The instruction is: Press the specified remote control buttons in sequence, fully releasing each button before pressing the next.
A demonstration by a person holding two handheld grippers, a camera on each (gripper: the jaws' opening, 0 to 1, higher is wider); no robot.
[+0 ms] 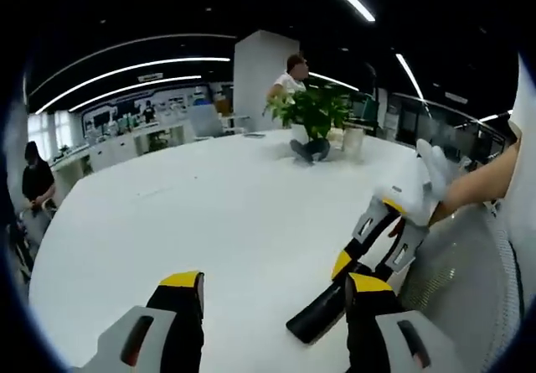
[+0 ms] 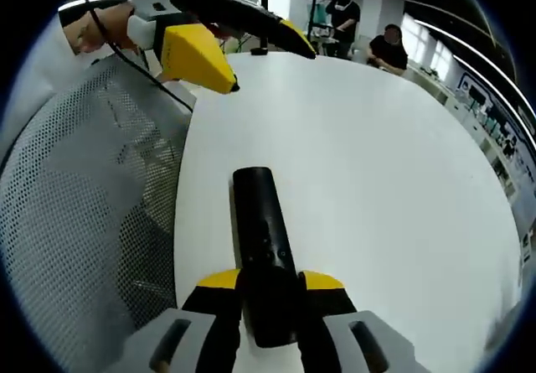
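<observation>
In the left gripper view, the left claw (image 1: 272,306) stood open over the white desk (image 1: 209,214), its two yellow-tipped jaws well apart and nothing between them. Just inside its right jaw lay the near end of the black remote control (image 1: 316,316), a slim bar whose long axis ran up and rightward into the right claw (image 1: 367,256), which a white-gloved hand (image 1: 423,180) carried. Far ahead of the jaws sat a potted plant (image 1: 314,121). In the right gripper view, the right claw (image 2: 270,293) was closed on the remote control (image 2: 261,239), jaws touching both its sides; the glossy black bar pointed straight away from the claw across the desk (image 2: 360,163). The left claw (image 2: 234,85) hung ahead to the left, beside a mesh chair back (image 2: 84,214).
</observation>
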